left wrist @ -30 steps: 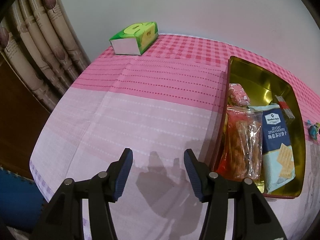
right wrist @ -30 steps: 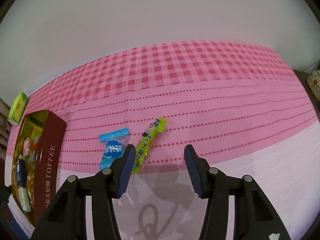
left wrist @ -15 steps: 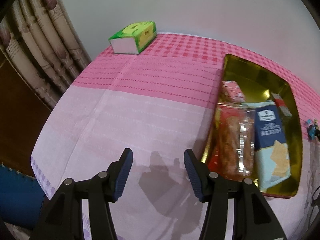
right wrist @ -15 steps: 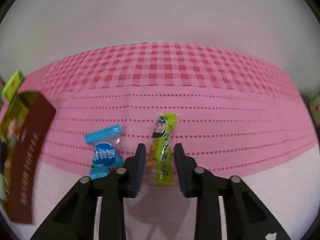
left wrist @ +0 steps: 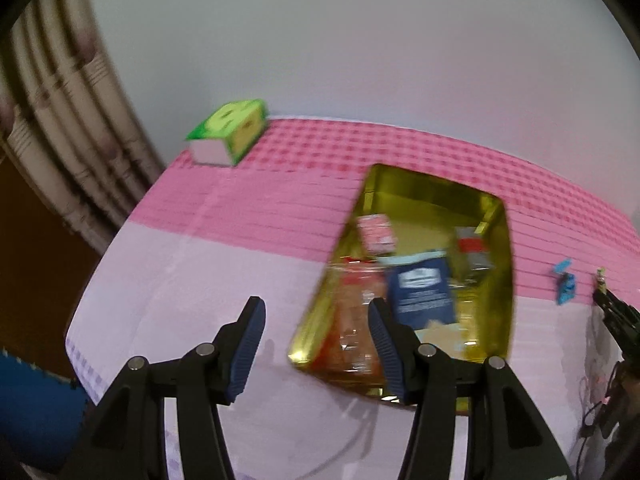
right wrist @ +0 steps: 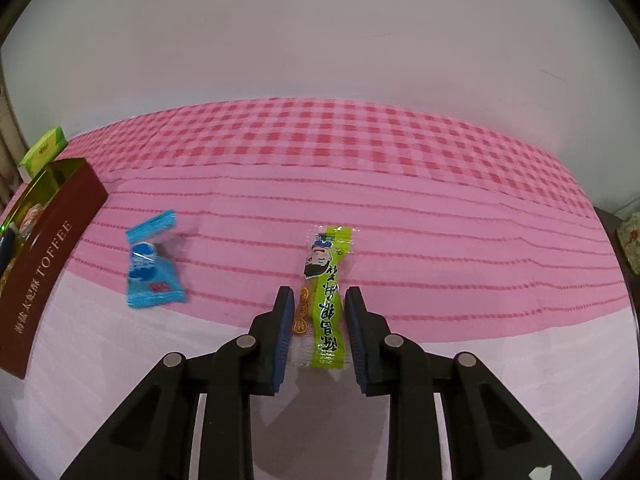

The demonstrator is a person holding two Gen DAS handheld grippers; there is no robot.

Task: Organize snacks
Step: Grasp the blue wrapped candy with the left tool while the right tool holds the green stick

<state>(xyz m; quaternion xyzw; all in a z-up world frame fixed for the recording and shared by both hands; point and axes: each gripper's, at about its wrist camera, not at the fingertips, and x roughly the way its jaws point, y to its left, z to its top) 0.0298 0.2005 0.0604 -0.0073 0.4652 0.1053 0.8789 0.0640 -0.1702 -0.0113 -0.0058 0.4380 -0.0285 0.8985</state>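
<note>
A long green snack packet (right wrist: 326, 248) lies on the pink cloth, and my right gripper (right wrist: 319, 294) is shut on its near half, one pad on each side. A blue candy packet (right wrist: 150, 268) lies to its left. Further left stands the dark red toffee tin (right wrist: 40, 264). In the left wrist view the tin's gold inside (left wrist: 432, 188) holds a blue cracker packet (left wrist: 424, 292), an orange snack bag (left wrist: 352, 320) and small wrapped sweets. My left gripper (left wrist: 316, 306) hangs open above the cloth by the tin's near left corner, with nothing between its fingers.
A green tissue box (left wrist: 230, 130) sits at the table's far left corner by the curtain (left wrist: 60, 120). A white wall runs behind the table. The table's left edge drops to a brown floor. A small patterned object (right wrist: 632, 244) shows at the far right.
My right gripper moved over the green packet and closed on it. My left gripper rose and swung toward the tin, which now sits nearer the middle of its view.
</note>
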